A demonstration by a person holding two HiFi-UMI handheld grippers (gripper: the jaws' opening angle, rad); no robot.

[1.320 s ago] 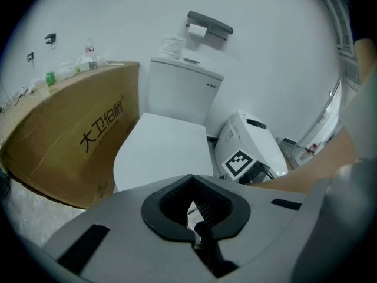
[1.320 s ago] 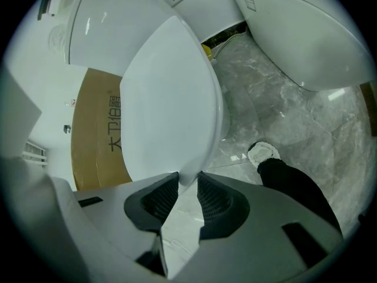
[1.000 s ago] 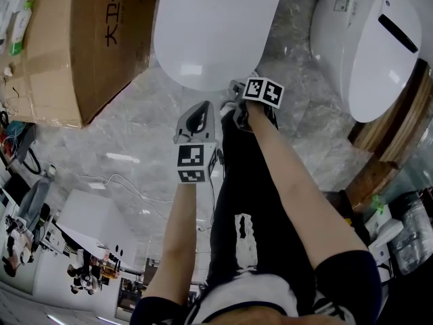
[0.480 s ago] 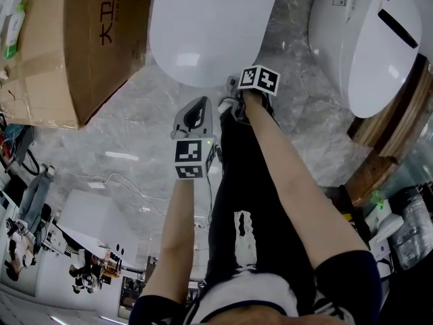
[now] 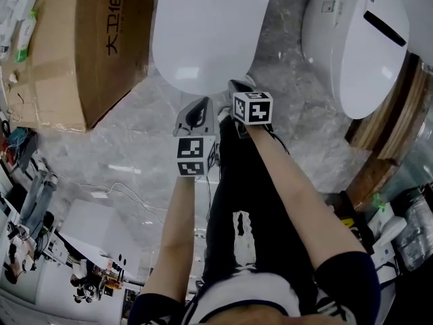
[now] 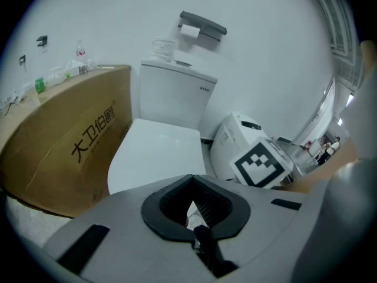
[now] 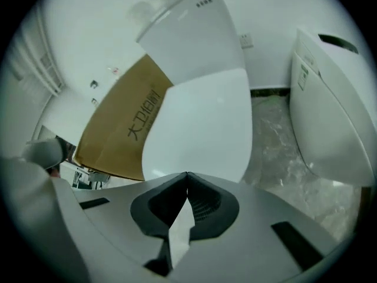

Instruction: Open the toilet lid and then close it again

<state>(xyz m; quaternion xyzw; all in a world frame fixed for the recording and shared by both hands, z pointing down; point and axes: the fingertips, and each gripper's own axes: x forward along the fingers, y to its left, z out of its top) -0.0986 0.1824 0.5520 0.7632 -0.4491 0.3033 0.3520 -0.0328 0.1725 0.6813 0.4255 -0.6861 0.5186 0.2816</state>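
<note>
Toilet lid (image 5: 203,32) down, near both grippers' tips. Left gripper (image 5: 201,105) and right gripper (image 5: 235,85) pinched closed, empty. Cardboard box (image 5: 81,46) crowds left, second toilet (image 5: 355,42) right. Cistern (image 6: 177,93) and wall paper holder (image 6: 202,25) visible only from left gripper view, not head view.

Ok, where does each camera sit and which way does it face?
Head view: on the head, steeply down at the closed toilet lid; forearms, legs, left gripper, right gripper.
Left gripper view: on that gripper, facing lid and cardboard box; own shut jaws, right gripper's cube.
Right gripper view: on that gripper, facing lid and second toilet; own shut jaws.
All share the lid.
</note>
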